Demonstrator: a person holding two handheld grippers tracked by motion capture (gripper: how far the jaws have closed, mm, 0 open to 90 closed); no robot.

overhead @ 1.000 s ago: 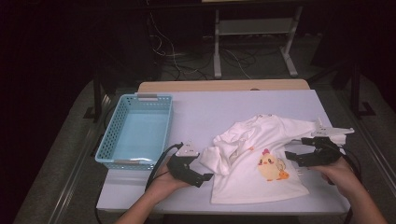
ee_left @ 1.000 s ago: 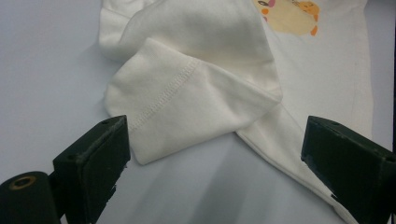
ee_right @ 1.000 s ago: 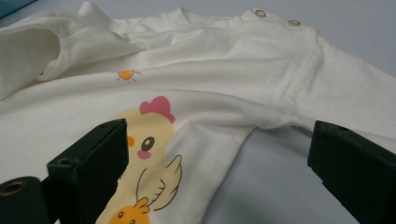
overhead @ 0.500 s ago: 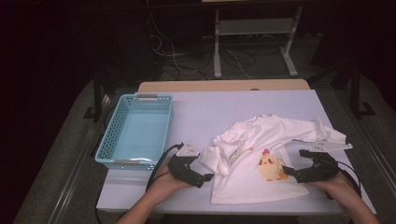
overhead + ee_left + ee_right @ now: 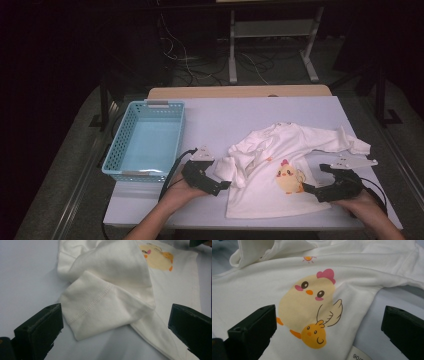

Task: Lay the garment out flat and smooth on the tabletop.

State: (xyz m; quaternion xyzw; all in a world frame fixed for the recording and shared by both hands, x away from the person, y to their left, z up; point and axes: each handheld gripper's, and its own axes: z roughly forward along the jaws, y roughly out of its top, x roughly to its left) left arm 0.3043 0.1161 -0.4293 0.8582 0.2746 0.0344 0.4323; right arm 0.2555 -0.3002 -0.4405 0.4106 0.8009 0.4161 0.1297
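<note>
White cotton fills the near edge of the pale table (image 5: 210,120), where a child's shirt (image 5: 270,175) lies face up, rumpled, its hem toward the person. Two hands reach in from below, each holding a black gripper. On the person's left, the left gripper (image 5: 220,186) sits low at the shirt's folded sleeve cuff (image 5: 100,305); its jaws have just been opening and now stand wide apart, the cuff lying between them on the table with neither pad pressing on it. On the right, the right gripper (image 5: 311,189) rests at the shirt's side edge, just beside the printed yellow chick (image 5: 308,307); its jaws have likewise just been opening and stand spread, the printed cloth lying loose between them, nothing clamped. A label (image 5: 359,355) peeks out at the hem in the right gripper view. Farther back, the shirt's other sleeve (image 5: 345,142) trails toward the table's right edge. To the left, well apart from the garment, a light blue plastic basket (image 5: 116,150) stands on the table. Beyond the table, cables and a metal stand's legs (image 5: 272,45) show on the dark floor.
</note>
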